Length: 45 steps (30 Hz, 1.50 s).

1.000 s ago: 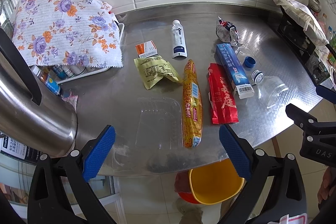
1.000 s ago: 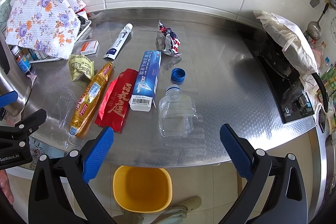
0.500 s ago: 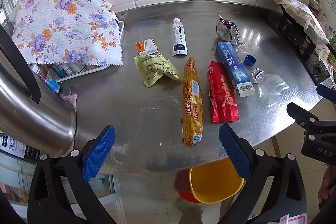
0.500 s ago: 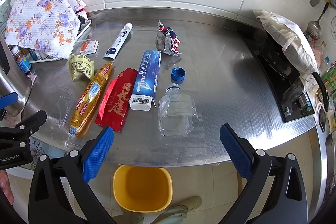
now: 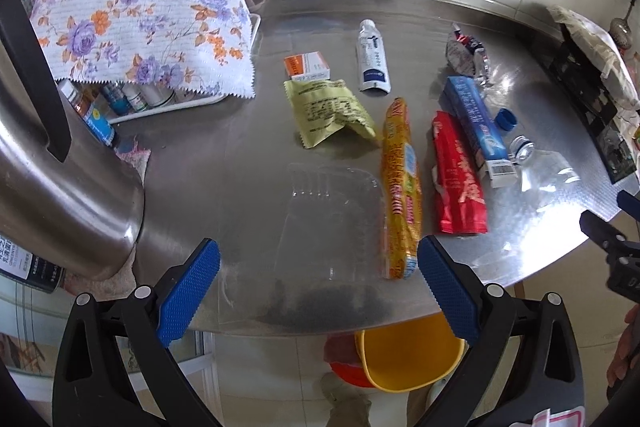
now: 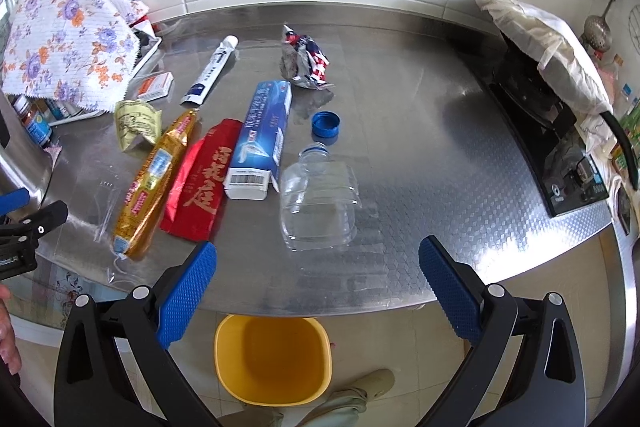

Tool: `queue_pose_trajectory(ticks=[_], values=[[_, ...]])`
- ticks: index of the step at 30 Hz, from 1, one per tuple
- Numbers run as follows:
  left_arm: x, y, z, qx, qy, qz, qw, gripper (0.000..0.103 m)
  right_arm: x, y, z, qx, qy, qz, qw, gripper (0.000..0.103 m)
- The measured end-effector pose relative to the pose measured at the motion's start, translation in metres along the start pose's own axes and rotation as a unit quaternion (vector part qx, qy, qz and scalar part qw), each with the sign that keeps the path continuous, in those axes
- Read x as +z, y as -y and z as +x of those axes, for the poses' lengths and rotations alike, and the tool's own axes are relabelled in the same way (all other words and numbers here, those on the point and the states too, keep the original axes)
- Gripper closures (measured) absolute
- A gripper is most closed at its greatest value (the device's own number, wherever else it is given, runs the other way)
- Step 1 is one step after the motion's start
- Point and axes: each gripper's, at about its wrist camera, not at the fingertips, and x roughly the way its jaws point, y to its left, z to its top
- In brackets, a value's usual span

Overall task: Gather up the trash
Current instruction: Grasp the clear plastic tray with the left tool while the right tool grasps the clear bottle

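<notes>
The left gripper (image 5: 318,273) and right gripper (image 6: 318,273) both stand wide apart, holding nothing. A crushed clear bottle (image 6: 318,201), without cap, lies just ahead between the right gripper's 2 fingers; the yellow bin (image 6: 273,357) is below

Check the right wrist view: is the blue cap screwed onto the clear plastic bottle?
No. The blue cap lies on the steel counter just beyond the open neck of the clear plastic bottle.

Left tongs (image 5: 318,281) spread, over what looks like clear tray (image 5: 332,211).
</notes>
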Motion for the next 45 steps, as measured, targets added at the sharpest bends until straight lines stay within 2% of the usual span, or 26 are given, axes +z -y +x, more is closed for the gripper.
queue_pose_trajectory(ticks=[11, 14, 21, 26, 30, 31, 33, 34, 36, 38, 39, 41, 42, 45], values=[[0.010, 0.002, 0.054, 0.001, -0.025, -0.002, 0.9997, 0.005, 0.006, 0.038, 0.021, -0.014, -0.011, 0.039, 0.999, 0.003], [0.013, -0.001, 0.064, -0.010, -0.032, -0.017, 0.9993, 0.004, 0.007, 0.041, 0.028, -0.015, -0.018, 0.042, 0.999, 0.003], [0.018, -0.004, 0.080, -0.004, -0.040, -0.021, 0.9990, 0.005, 0.016, 0.039, 0.050, -0.009, -0.028, 0.043, 0.999, 0.003], [0.019, -0.011, 0.097, -0.001, -0.056, -0.031, 0.9979, 0.005, 0.025, 0.038, 0.068, 0.010, -0.035, 0.049, 0.998, 0.003], [0.022, -0.012, 0.099, 0.004, -0.053, -0.029, 0.9982, 0.005, 0.032, 0.032, 0.082, 0.038, -0.041, 0.049, 0.997, 0.003], [0.022, -0.013, 0.099, 0.003, -0.053, -0.029, 0.9982, 0.006, 0.032, 0.029, 0.086, 0.040, -0.041, 0.043, 0.997, 0.005], [0.025, -0.015, 0.099, 0.004, -0.052, -0.030, 0.9982, 0.009, 0.032, 0.023, 0.089, 0.040, -0.040, 0.031, 0.998, 0.024], [0.024, -0.017, 0.097, 0.004, -0.050, -0.030, 0.9983, 0.012, 0.033, 0.021, 0.090, 0.040, -0.040, 0.026, 0.998, 0.029], [0.025, -0.020, 0.095, 0.005, -0.046, -0.030, 0.9985, 0.019, 0.032, 0.017, 0.092, 0.042, -0.040, 0.016, 0.998, 0.063], [0.027, -0.023, 0.093, 0.005, -0.044, -0.030, 0.9986, 0.029, 0.031, 0.016, 0.093, 0.039, -0.038, 0.011, 0.998, 0.075], [0.028, -0.024, 0.092, 0.005, -0.042, -0.027, 0.9987, 0.032, 0.030, 0.016, 0.092, 0.036, -0.036, 0.011, 0.999, 0.085], [0.031, -0.024, 0.090, 0.004, -0.039, -0.022, 0.9990, 0.049, 0.029, 0.017, 0.090, 0.034, -0.028, 0.013, 0.999, 0.094], [0.031, -0.023, 0.088, 0.001, -0.038, -0.018, 0.9991, 0.052, 0.029, 0.018, 0.089, 0.032, -0.026, 0.016, 0.999, 0.098], [0.029, -0.025, 0.084, -0.001, -0.033, -0.013, 0.9994, 0.054, 0.027, 0.022, 0.083, 0.031, -0.019, 0.026, 0.999, 0.099]])
